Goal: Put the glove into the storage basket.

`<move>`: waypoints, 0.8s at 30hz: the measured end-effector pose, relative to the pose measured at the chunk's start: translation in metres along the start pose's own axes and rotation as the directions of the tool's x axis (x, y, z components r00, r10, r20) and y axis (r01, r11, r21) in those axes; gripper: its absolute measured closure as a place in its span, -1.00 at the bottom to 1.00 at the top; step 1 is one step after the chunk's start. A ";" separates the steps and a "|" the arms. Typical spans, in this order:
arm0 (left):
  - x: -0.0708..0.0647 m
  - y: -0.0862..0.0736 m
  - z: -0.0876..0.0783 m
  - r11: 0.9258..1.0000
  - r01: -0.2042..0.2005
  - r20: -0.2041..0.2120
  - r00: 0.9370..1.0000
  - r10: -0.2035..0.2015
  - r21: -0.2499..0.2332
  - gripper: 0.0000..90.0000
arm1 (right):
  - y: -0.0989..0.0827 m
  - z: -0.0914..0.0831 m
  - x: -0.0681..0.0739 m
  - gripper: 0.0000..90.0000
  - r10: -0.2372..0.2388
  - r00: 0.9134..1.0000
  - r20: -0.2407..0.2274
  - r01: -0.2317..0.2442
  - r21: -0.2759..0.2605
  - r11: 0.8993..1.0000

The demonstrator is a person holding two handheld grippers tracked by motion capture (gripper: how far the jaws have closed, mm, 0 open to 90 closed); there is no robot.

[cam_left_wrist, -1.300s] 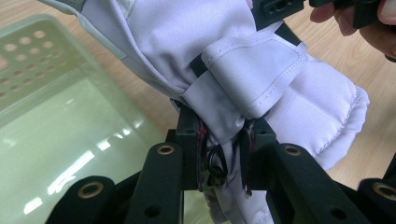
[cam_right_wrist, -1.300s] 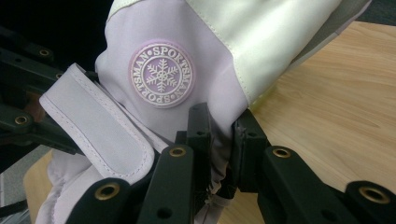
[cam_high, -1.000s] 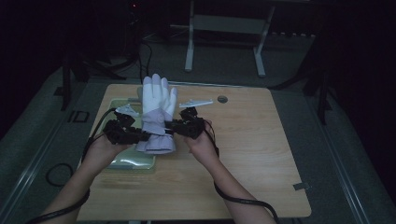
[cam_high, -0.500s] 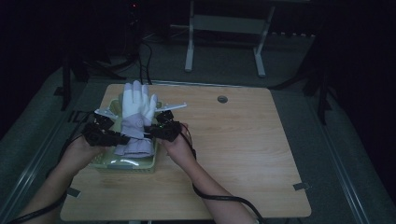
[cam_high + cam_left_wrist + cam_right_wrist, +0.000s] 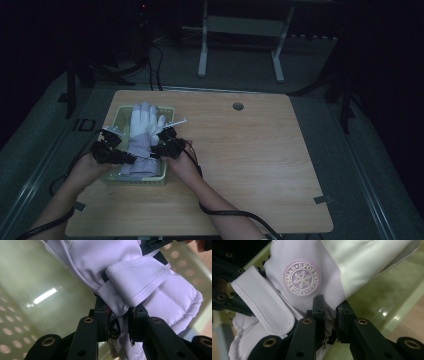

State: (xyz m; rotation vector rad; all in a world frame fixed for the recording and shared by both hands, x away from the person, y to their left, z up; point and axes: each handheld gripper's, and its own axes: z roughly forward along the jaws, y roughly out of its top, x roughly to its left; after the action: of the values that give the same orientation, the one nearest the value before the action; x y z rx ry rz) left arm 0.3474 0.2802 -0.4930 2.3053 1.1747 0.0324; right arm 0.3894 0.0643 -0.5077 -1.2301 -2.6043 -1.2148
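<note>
Pale lilac padded fabric makes up the ski glove [image 5: 140,137], which looks soft, light and floppy, best held at the quilted cuff by its strap where the cloth bunches. The left gripper [image 5: 119,322] and right gripper [image 5: 330,312] each have their fingers pinching a fold of that cuff from opposite sides. The glove hangs low over the pale green perforated basket [image 5: 167,111] at the left of the wooden bench [image 5: 260,160].

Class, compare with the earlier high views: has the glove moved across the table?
Yes. The glove, held by both hand-held grippers, has moved left, away from the table's round hole, and now lies over the green basket.
</note>
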 end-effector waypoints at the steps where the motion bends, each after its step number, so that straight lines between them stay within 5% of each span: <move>1: 0.001 -0.002 0.003 1.000 0.003 0.005 1.000 -0.003 0.005 0.62 | 0.000 0.002 0.001 0.77 -0.001 1.000 0.009 0.001 0.012 1.000; 7: 0.007 -0.009 0.015 0.998 0.058 0.009 0.998 -0.058 0.023 0.53 | 0.002 0.011 0.005 0.66 -0.022 0.999 0.047 0.017 0.090 0.996; 12: 0.005 -0.007 0.019 0.996 0.072 -0.065 0.996 -0.069 0.044 0.35 | 0.008 0.011 0.008 0.44 -0.022 0.998 0.064 0.014 0.126 0.992; 16: 0.005 -0.008 0.017 0.997 0.071 -0.064 0.996 -0.069 0.026 0.22 | 0.012 0.006 0.007 0.10 -0.049 0.997 0.065 0.042 0.100 0.994; 20: 0.004 -0.009 0.010 0.996 0.081 -0.061 0.995 -0.084 -0.043 -0.03 | 0.015 -0.004 0.002 -0.22 -0.064 0.997 0.045 0.062 0.045 0.997; 24: 0.003 -0.010 0.006 0.993 0.093 -0.053 0.994 -0.097 -0.074 -0.36 | 0.016 -0.012 0.000 -0.31 -0.087 0.996 0.035 0.087 0.011 0.996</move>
State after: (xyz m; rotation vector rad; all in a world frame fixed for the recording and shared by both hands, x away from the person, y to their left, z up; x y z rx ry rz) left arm 0.3436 0.2840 -0.5035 2.1973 1.2892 0.1035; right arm 0.3969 0.0625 -0.4888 -1.1585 -2.7121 -1.2040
